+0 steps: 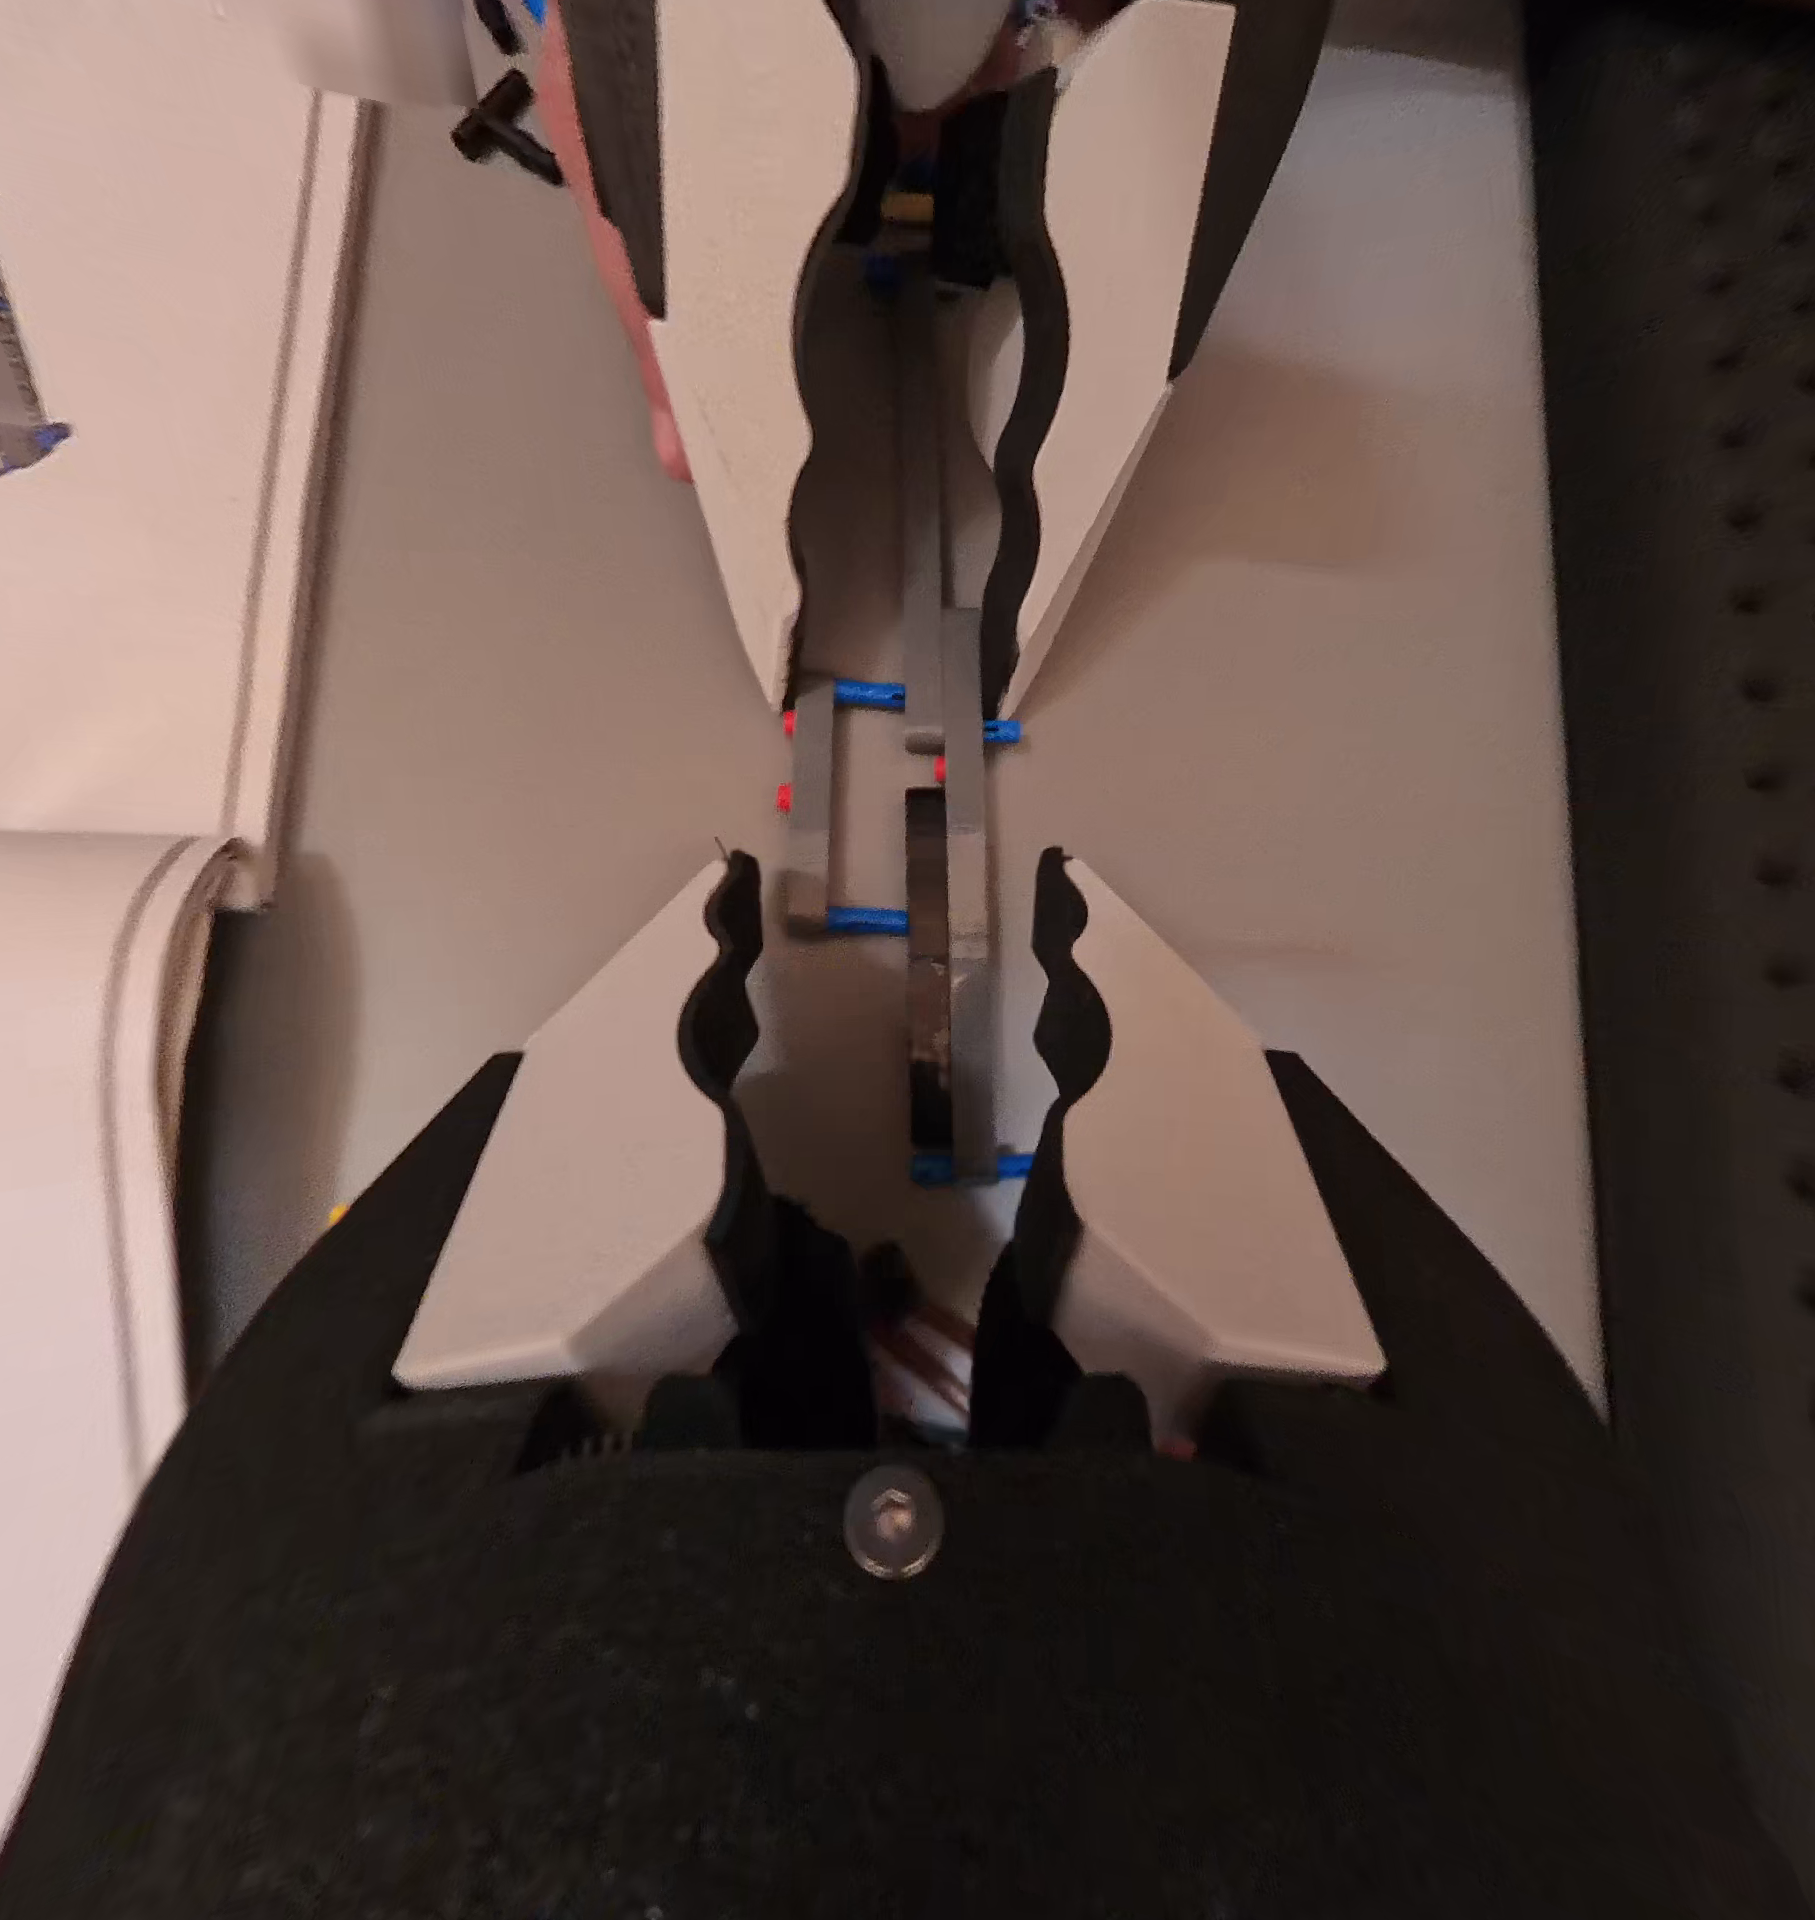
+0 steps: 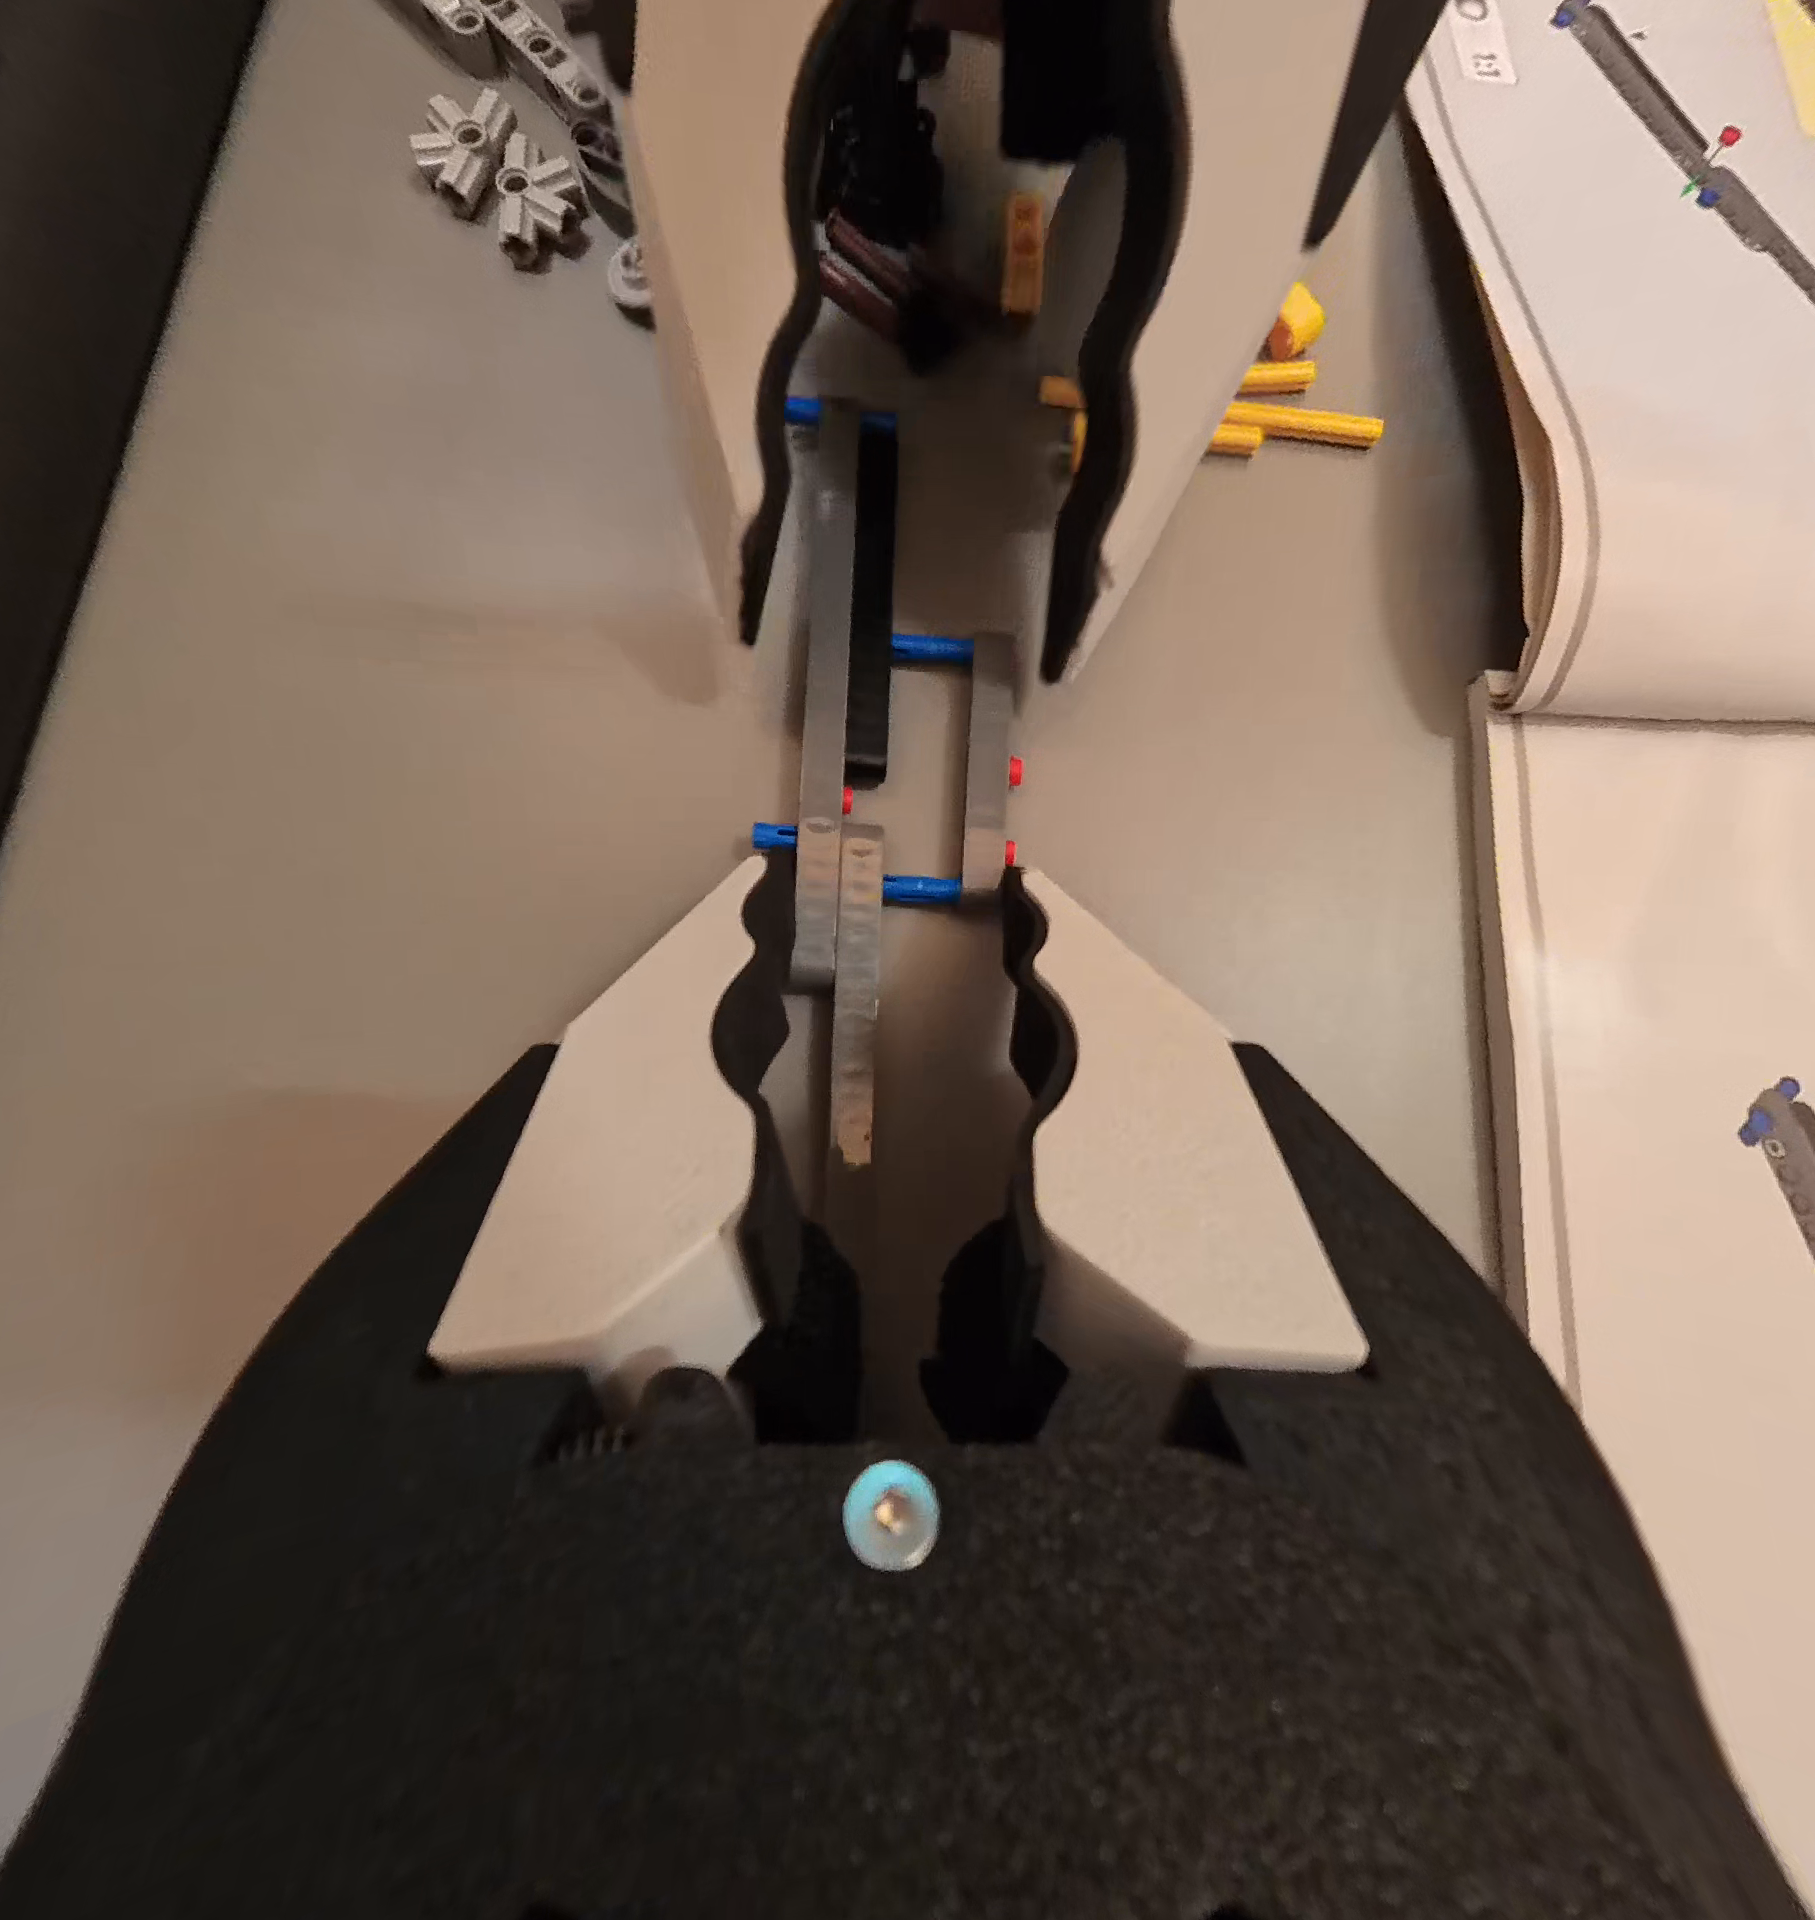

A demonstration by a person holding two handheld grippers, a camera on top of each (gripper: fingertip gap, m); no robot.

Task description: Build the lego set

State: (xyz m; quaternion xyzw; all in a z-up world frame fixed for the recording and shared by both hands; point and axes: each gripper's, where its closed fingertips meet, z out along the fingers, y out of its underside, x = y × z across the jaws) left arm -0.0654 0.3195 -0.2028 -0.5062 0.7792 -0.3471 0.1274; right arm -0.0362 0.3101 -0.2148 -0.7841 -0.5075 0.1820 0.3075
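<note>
A Lego frame (image 1: 970, 831) of grey beams, a black beam, blue pins and red pins stands on edge between the two grippers, which face each other tip to tip. It also shows in the right wrist view (image 2: 825, 727). My right gripper (image 2: 892, 878) pinches one end of the frame across its width, its fingertips against the long grey beam and the short grey beam (image 2: 986, 769). My left gripper (image 1: 895, 860) straddles the other end with its jaws apart. One finger touches a blue pin (image 1: 1017, 1164) and there is a gap at the other finger.
An open instruction booklet (image 2: 1661, 831) lies beside the work area and also shows in the left wrist view (image 1: 103, 623). Grey gear-like pieces (image 2: 498, 166) and yellow axles (image 2: 1298, 421) lie on the pale table. A dark perforated mat (image 1: 1734, 727) borders it. My right fingertips sit around 4 cm from my left ones.
</note>
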